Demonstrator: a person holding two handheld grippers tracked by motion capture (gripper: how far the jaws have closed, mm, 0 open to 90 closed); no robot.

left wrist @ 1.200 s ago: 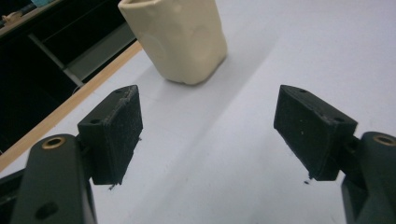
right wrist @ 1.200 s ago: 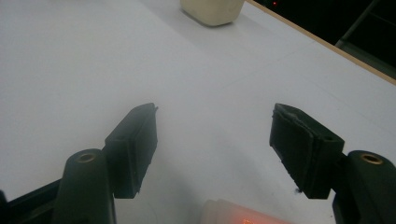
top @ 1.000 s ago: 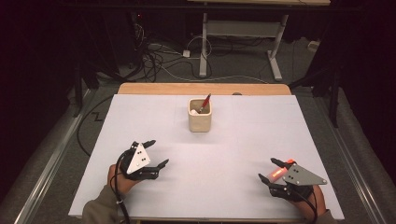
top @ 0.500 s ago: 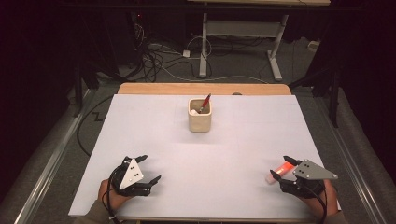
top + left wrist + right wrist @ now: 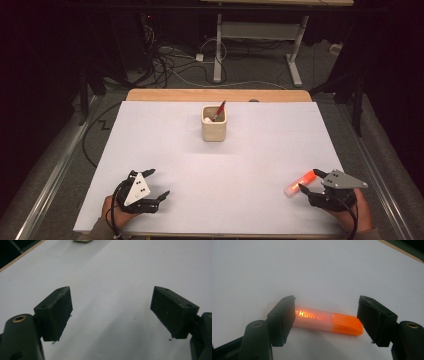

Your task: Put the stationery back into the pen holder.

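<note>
The orange highlighter (image 5: 328, 321) lies flat near the tabletop's (image 5: 250, 165) front right corner, between the right gripper's (image 5: 327, 315) released fingers; closing along its length may skid it. Left gripper (image 5: 111, 312) spread, empty.

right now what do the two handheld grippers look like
Both are black. The left gripper carries a white three-cornered plate with small dark dots; the right gripper carries a grey one with screw holes. Each has two blocky black jaws with flat, textured pads, brass-coloured inserts in the arms behind them, and a black cable trailing back past the hand.
</note>
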